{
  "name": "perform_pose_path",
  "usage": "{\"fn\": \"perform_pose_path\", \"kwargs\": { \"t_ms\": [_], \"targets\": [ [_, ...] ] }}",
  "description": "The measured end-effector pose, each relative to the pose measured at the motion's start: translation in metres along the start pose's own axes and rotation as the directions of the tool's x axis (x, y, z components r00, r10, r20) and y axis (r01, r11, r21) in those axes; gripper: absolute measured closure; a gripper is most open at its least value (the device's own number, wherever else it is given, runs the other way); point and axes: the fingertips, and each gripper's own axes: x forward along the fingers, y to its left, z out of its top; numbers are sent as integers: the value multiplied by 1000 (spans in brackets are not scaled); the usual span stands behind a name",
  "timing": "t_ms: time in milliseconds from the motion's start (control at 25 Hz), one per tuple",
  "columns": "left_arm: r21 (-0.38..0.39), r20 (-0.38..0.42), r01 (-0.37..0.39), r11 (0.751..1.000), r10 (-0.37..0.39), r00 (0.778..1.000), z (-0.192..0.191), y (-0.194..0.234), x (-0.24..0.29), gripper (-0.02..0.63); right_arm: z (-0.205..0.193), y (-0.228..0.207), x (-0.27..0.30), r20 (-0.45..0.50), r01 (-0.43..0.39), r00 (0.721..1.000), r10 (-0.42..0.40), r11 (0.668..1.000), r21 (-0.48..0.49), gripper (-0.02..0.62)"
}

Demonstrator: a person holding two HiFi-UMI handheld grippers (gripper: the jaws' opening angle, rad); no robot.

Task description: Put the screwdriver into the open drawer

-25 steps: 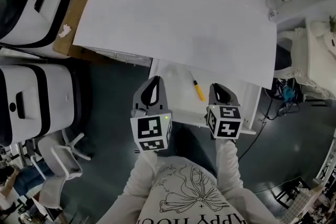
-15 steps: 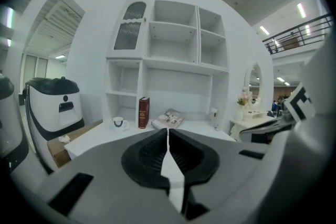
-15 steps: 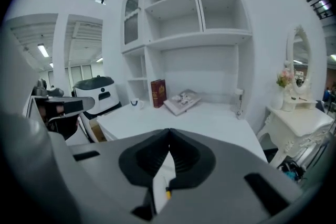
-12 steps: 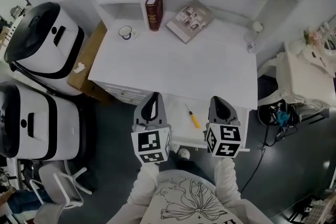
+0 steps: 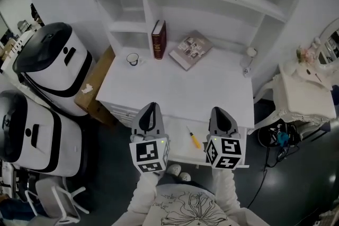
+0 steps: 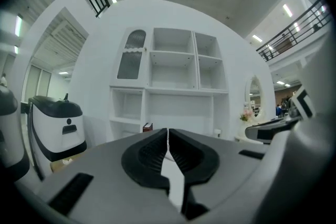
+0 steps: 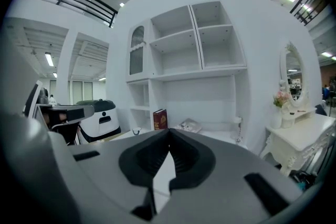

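The screwdriver (image 5: 194, 138), with a yellow handle, lies inside the open white drawer (image 5: 176, 141) that sticks out under the front edge of the white desk (image 5: 180, 87). My left gripper (image 5: 152, 106) hovers above the drawer's left end, shut and empty. My right gripper (image 5: 221, 110) hangs above the drawer's right part, also shut with nothing in it. The screwdriver lies between the two, touched by neither. In the left gripper view the left gripper (image 6: 168, 129) points level at the shelf unit. In the right gripper view the right gripper (image 7: 169, 130) does the same.
On the desk stand a red book (image 5: 158, 38), a magazine (image 5: 189, 50), a mug (image 5: 132, 59) and a small white cup (image 5: 250, 53). Two black-and-white machines (image 5: 50, 69) and a cardboard box (image 5: 95, 87) stand at the left. A white side table (image 5: 304, 87) is at the right.
Both grippers have risen and tipped up towards level, so the desk looks farther away and the shelves above it have come into view. The screwdriver lies still in the drawer.
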Motion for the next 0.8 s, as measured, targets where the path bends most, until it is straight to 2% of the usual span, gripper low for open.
{"fn": "perform_pose_path", "kwargs": {
  "t_ms": [280, 800],
  "targets": [
    [-4, 38, -18, 1000, 18, 999, 14, 6, -15, 594, 17, 10, -10, 61, -7, 998, 8, 1000, -11, 592],
    [-9, 39, -10, 1000, 11, 999, 13, 0, -25, 594, 20, 15, -17, 84, -10, 996, 12, 1000, -21, 592]
  ]
}}
